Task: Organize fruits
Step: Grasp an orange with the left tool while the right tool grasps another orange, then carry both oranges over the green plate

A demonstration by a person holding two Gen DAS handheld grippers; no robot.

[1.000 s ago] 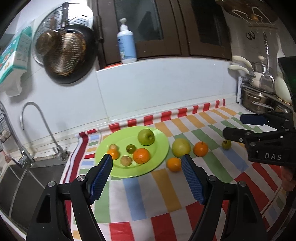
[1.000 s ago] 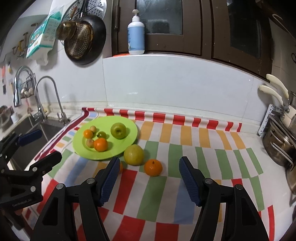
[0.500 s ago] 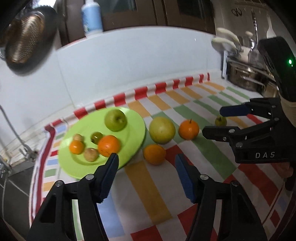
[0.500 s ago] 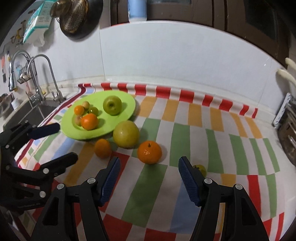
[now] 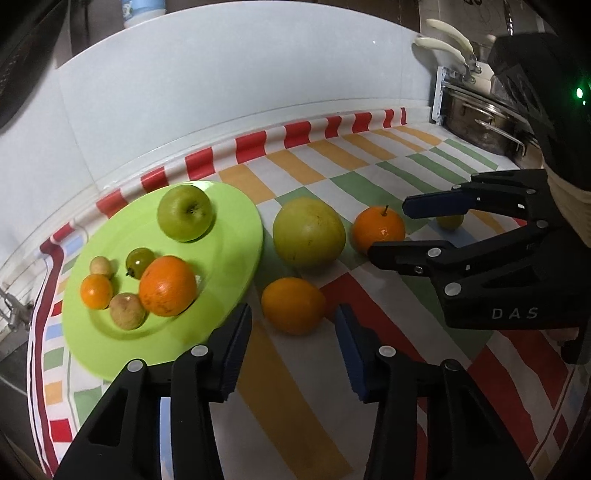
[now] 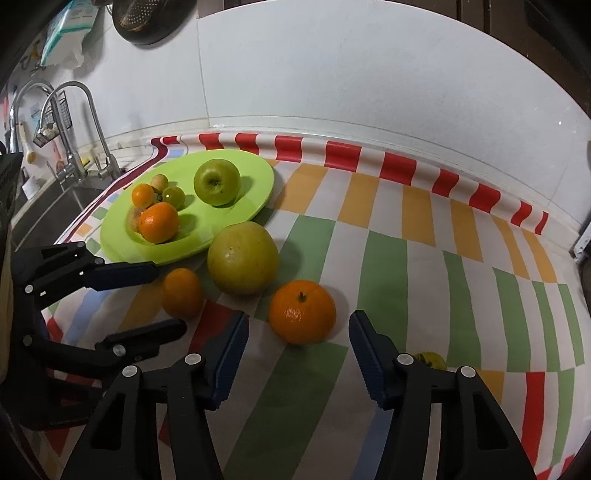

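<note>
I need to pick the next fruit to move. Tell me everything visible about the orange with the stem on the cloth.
The stemmed orange is round, bright orange and glossy, with a short dark stem pointing up. It sits on the striped cloth, off the green plate, right of the large yellow-green fruit. It lies just ahead of the open right gripper, ungrasped.

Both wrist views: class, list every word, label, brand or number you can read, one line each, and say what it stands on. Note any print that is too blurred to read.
"DAS": white letters on the black body of the right gripper, seen in the left wrist view.
Faint embossed line on the left gripper body: too small to read.
Print on the blue-and-white bottle: cut off, unreadable.
Print on the teal-and-white packet on the wall: too blurred to read.
</note>
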